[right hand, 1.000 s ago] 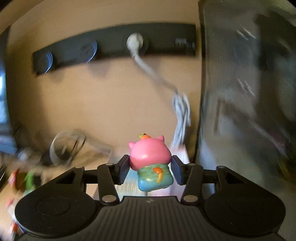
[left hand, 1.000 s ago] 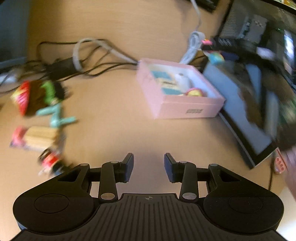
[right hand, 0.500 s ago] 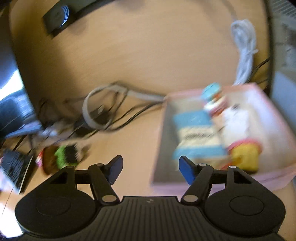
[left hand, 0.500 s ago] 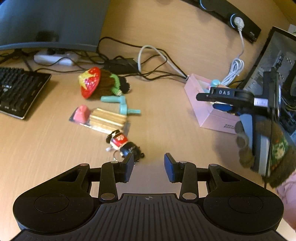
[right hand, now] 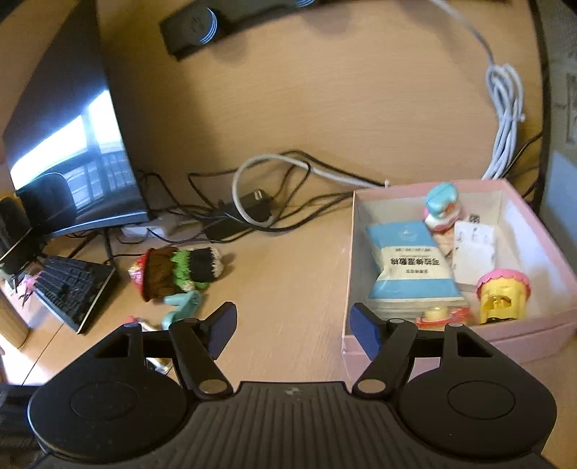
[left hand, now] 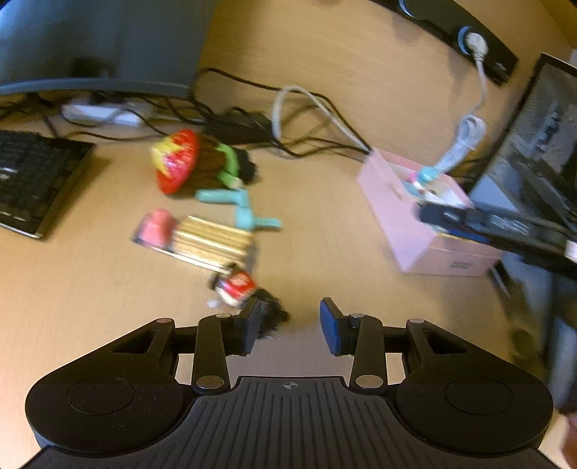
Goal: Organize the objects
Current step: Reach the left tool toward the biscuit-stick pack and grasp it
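Observation:
A pink box stands at the right with a blue-and-white packet, a white card, a teal-capped figure and a yellow cupcake toy inside. My right gripper hangs at the box's near left corner, its jaws opening with nothing between them. On the desk lie a knitted doll with a red hat, a teal piece, a packet of wooden sticks and a small red-and-black figure. My left gripper is open and empty, its left finger just beside that figure.
A monitor and a keyboard fill the left. Tangled cables run behind the toys to the box. A black power strip lies at the back, a dark computer case at the right.
The right gripper let go of a pink pig toy, opened wide and tipped down toward the box. The left view swung from the box to the loose toys on the desk.

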Action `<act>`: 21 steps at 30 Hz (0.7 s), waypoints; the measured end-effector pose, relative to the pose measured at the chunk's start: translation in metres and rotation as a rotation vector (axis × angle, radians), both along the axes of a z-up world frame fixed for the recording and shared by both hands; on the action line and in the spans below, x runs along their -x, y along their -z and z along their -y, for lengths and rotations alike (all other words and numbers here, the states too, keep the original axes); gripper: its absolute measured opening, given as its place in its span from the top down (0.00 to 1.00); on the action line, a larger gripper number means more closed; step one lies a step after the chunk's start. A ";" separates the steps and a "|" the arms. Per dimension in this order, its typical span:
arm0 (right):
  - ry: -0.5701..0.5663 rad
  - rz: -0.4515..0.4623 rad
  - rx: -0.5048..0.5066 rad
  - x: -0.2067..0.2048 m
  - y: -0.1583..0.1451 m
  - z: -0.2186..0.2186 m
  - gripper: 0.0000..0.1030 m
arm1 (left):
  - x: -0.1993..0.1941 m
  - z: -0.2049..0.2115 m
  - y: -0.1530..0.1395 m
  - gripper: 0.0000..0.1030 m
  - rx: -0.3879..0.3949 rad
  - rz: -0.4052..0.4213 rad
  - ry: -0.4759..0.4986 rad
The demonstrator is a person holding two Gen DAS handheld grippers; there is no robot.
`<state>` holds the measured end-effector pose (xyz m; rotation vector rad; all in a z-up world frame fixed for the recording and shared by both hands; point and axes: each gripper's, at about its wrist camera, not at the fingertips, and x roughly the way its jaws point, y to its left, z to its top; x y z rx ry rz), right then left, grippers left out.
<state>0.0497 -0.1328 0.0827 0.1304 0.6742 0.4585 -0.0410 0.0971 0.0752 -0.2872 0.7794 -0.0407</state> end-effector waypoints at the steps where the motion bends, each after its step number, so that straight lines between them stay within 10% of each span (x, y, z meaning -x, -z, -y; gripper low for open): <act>1: -0.006 0.008 0.009 0.005 -0.002 0.000 0.27 | 0.002 -0.003 -0.002 0.61 -0.023 0.010 -0.028; 10: -0.095 0.016 0.225 0.050 0.016 -0.025 0.26 | -0.018 -0.045 -0.015 0.61 -0.067 0.011 -0.214; 16: -0.157 0.030 0.234 0.073 0.016 -0.044 0.26 | -0.057 -0.060 0.005 0.61 0.134 -0.143 -0.194; 21: -0.146 0.050 0.273 0.088 0.015 -0.039 0.22 | -0.075 -0.055 0.011 0.61 0.130 -0.135 -0.293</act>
